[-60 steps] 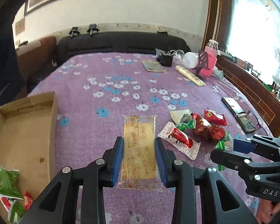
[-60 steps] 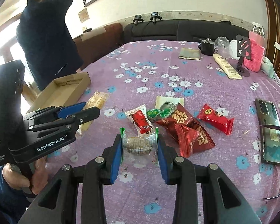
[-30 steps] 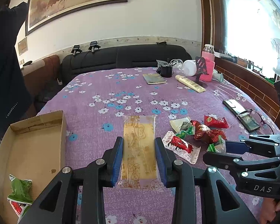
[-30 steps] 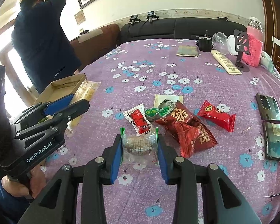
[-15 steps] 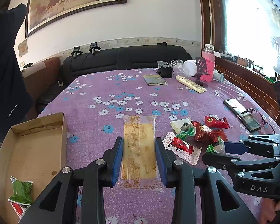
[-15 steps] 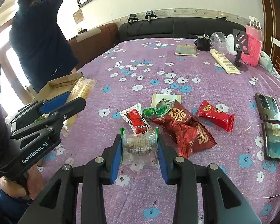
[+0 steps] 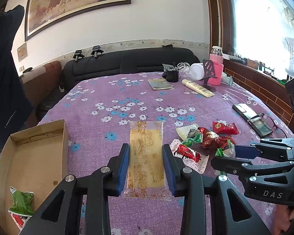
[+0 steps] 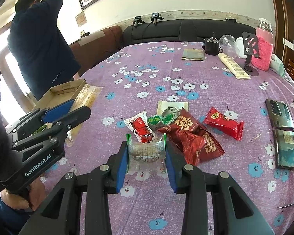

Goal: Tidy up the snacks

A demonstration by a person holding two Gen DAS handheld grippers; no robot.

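My left gripper (image 7: 146, 152) is shut on a long yellow cake packet (image 7: 146, 133), held above the purple cloth just right of the cardboard box (image 7: 35, 156). That box holds a green packet (image 7: 21, 203) and a red one at its near end. My right gripper (image 8: 146, 146) is shut on a clear packet with green edges (image 8: 146, 154), at the near side of the snack pile. The pile has dark red packets (image 8: 194, 137), a bright red packet (image 8: 223, 123), a white-and-red packet (image 8: 140, 126), a green candy (image 8: 156, 120) and a white sachet (image 8: 172, 105).
A phone with glasses on it (image 8: 284, 133) lies at the right. At the far end stand a pink bottle (image 8: 263, 51), a phone stand, a cream tube (image 8: 233, 65), a booklet (image 8: 194, 54) and a black cup. A person in dark clothes (image 8: 39, 45) stands by the table's left side.
Over two seconds both grippers rose a little with their packets, and the left one drifted toward the box. In the last half second hardly anything moves.
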